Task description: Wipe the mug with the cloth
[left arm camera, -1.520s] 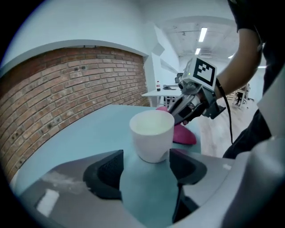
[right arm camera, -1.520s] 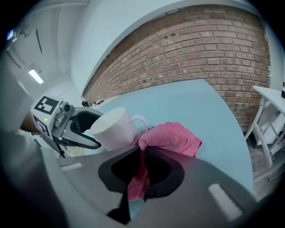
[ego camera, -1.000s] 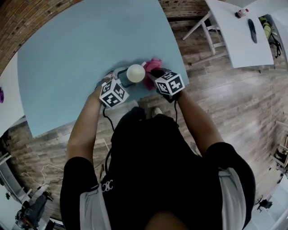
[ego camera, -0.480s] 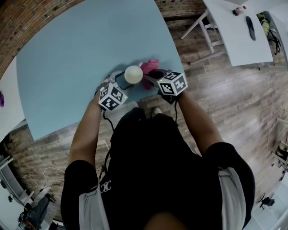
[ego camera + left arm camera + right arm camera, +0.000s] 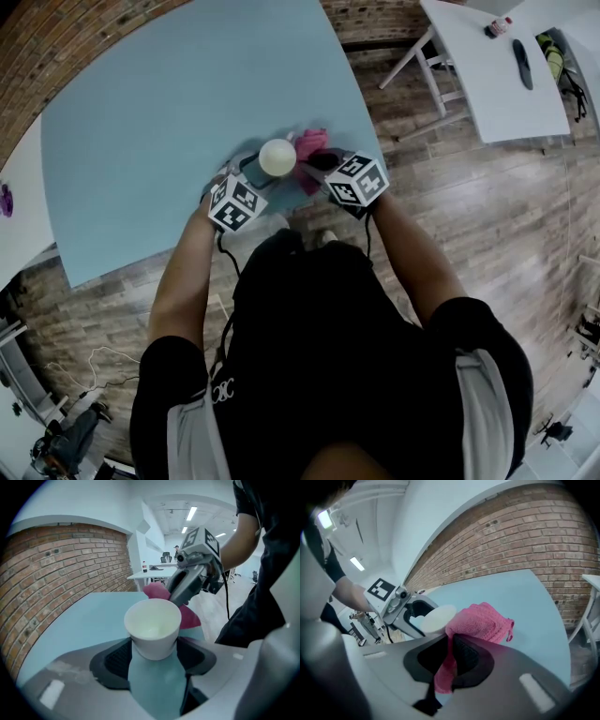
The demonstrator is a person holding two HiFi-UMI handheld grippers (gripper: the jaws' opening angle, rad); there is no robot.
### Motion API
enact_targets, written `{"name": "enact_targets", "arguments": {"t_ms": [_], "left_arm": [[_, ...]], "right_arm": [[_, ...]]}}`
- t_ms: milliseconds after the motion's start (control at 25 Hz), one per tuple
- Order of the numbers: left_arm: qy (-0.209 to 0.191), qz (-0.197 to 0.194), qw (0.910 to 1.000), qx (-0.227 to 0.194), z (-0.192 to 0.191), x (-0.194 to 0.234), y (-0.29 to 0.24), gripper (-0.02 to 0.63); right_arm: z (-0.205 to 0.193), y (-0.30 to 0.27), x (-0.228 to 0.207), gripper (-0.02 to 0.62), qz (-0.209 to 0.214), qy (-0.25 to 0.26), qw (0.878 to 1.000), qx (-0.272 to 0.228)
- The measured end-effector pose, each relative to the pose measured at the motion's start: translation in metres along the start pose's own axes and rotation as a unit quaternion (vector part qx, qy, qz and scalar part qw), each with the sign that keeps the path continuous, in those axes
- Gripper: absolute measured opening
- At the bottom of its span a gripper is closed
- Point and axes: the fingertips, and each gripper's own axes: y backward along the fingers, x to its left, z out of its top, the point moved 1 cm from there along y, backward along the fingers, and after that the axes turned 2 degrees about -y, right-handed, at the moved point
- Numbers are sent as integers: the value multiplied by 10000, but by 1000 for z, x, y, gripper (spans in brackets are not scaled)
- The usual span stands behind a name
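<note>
Mug (image 5: 153,626), white ceramic, above pale blue table (image 5: 169,103) beside brick wall (image 5: 61,573): left gripper (image 5: 154,645) clamps it, jaws wide; right gripper (image 5: 452,656) pinches pink cloth (image 5: 480,620).

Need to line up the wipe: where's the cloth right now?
The pink cloth hangs pinched in the right gripper, just right of the mug in the head view.

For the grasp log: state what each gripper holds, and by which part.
Left gripper holds the white mug by its lower wall; right gripper pinches the pink cloth at a hanging fold.
</note>
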Motion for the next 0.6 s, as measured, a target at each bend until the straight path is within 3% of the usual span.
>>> {"name": "enact_targets", "arguments": {"t_ms": [200, 600], "left_arm": [[45, 71, 10000, -6, 2, -8, -2, 322], [331, 346, 9988, 108, 0, -5, -3, 325]], "right_arm": [[24, 2, -16, 38, -198, 35, 9997, -159], [-2, 7, 13, 38, 94, 204, 9997, 82]]}}
